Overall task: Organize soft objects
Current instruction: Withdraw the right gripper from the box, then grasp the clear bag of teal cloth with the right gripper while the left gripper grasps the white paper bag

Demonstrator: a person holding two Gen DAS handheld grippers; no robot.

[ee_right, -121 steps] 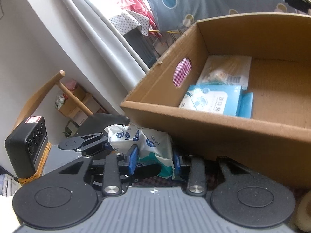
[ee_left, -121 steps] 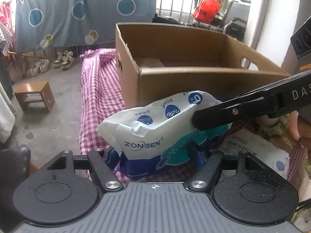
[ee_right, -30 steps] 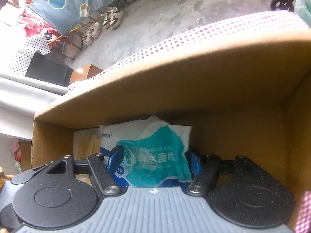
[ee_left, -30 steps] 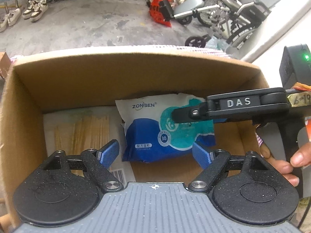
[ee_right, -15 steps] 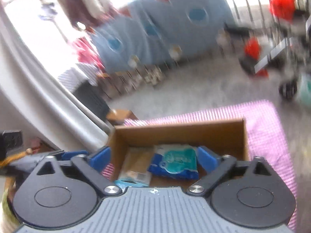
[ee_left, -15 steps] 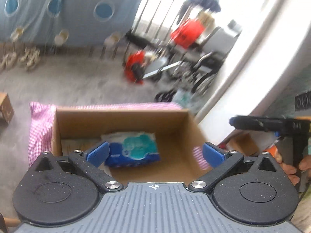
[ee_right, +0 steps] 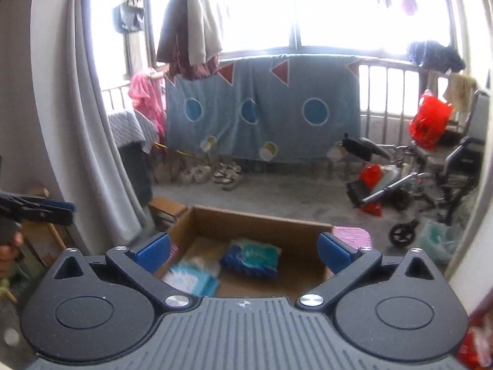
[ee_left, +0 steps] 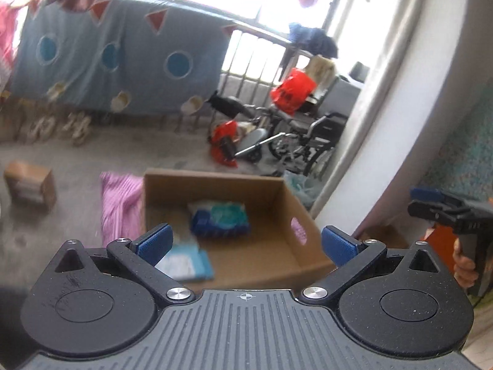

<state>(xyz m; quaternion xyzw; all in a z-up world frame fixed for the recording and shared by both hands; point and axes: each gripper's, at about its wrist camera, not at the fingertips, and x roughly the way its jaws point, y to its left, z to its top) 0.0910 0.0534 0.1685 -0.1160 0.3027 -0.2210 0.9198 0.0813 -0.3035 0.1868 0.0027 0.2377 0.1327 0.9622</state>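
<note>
Both grippers, left gripper [ee_left: 245, 243] and right gripper [ee_right: 243, 251], are wide open and empty, jaws just spread. The wipes pack [ee_left: 220, 217] lies in the cardboard box [ee_left: 295, 212], mid-floor by the far wall. Drop done, I'd say; next, find another soft item.

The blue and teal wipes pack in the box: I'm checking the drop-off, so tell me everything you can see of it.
The wipes pack is a soft plastic pouch, dark blue along its near edge, teal and white on top, puffy and slightly crumpled. It lies flat on the floor of the open cardboard box, towards the far wall, apart from a light blue packet nearer the front. Nothing grips or touches it from above. Its print is too blurred to read.
</note>
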